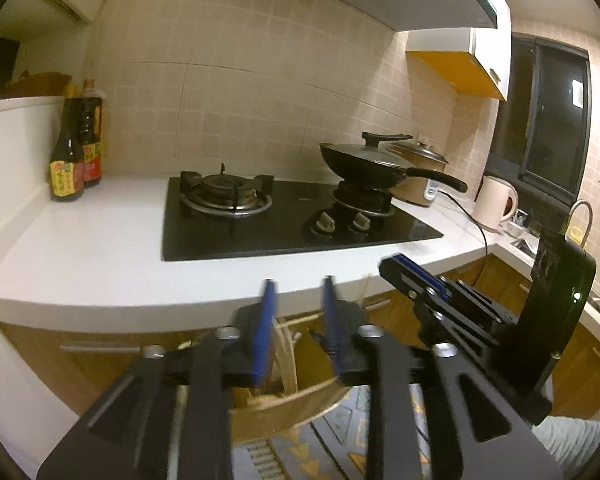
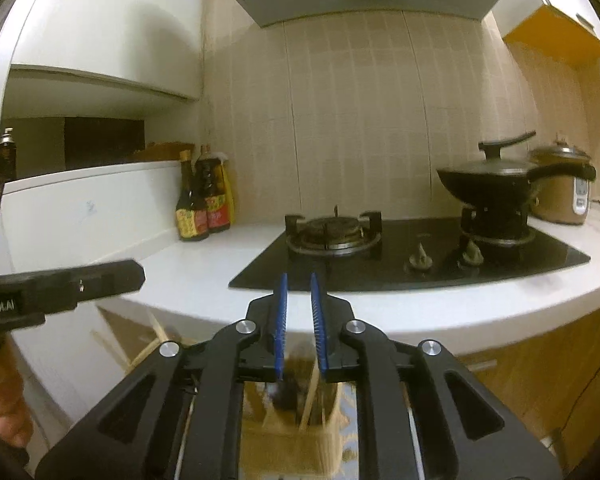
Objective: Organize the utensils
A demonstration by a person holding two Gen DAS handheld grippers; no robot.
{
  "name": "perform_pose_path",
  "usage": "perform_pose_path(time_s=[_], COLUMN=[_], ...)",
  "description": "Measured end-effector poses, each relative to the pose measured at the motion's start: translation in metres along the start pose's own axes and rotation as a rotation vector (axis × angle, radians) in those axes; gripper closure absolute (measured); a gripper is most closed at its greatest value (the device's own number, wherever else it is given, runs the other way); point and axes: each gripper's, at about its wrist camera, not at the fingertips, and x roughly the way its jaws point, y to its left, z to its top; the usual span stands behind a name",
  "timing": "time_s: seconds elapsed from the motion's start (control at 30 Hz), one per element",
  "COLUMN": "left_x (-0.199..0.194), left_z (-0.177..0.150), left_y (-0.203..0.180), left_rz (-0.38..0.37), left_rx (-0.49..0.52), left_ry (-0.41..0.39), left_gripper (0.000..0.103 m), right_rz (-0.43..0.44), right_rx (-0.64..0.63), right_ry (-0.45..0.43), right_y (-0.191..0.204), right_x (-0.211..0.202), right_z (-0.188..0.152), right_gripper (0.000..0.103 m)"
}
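Nearest the cameras, the left gripper was held with its blue-padded jaws parted a modest way and nothing between the tips; below and behind them, blurred, lay a wooden holder with pale sticks, probably chopsticks, below counter height. The right gripper showed a narrower gap between its blue pads, likewise with nothing gripped at the tips; beneath it stood a wooden utensil holder containing a thin stick and dark, blurred utensils. Whether the two views showed one holder could not be told. In the left view the right gripper appeared to the right, near the counter edge. Beyond ran the white countertop, carrying a black gas hob. A lidded wok sat on the right-hand burner; the left-hand burner was bare. Sauce bottles stood at the far left by the tiled wall. A rice cooker and a pale kettle stood farther right.
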Motion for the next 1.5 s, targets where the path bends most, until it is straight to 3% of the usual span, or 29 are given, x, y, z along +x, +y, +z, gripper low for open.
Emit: perform_pose_path(time_s=[0.03,0.1,0.13,0.4,0.67,0.87,0.97,1.03,1.27,1.37,1.5], left_x=[-0.006,-0.016,-0.021,-0.07,-0.096,-0.09,-0.078,-0.069,-0.054,-0.055,-0.056], left_z=[-0.003,-0.008,-0.012,-0.047,-0.09,-0.128,-0.149,-0.161,-0.18,-0.181,-0.181], left_y=[-0.001,-0.002,-0.002,-0.012,-0.024,-0.027,-0.028,-0.031,-0.032,-0.027,-0.019], left_rz=[-0.004,-0.017,-0.022,0.034,0.169,0.291,0.34,0.372,0.454,0.5,0.494], left_rx=[-0.001,-0.009,-0.015,-0.026,-0.016,-0.02,-0.028,-0.025,-0.023,-0.043,-0.079], left_ry=[-0.009,-0.014,-0.013,-0.05,-0.122,-0.188,-0.2,-0.2,-0.222,-0.238,-0.229], left_gripper=[0.062,0.055,0.055,0.032,0.028,0.022,0.022,0.022,0.019,0.017,0.017], right_rz=[0.006,0.021,0.023,0.026,-0.017,-0.069,-0.133,-0.151,-0.236,-0.215,-0.178], right_rx=[0.007,0.017,0.022,0.027,0.008,0.007,-0.018,0.011,-0.069,-0.087,-0.108], right_ry=[0.016,0.056,0.064,0.127,0.125,0.063,-0.041,-0.066,-0.091,-0.059,-0.029], right_y=[-0.002,-0.004,-0.004,0.003,0.016,0.018,0.019,0.016,0.022,0.025,0.029], right_x=[-0.006,-0.02,-0.027,-0.082,-0.109,-0.113,-0.115,-0.115,-0.113,-0.106,-0.101], right_z=[-0.003,-0.011,-0.015,-0.043,-0.071,-0.091,-0.103,-0.107,-0.118,-0.121,-0.125], right_gripper=[0.082,0.047,0.043,0.042,0.033,0.022,0.013,0.009,0.008,0.008,0.008])
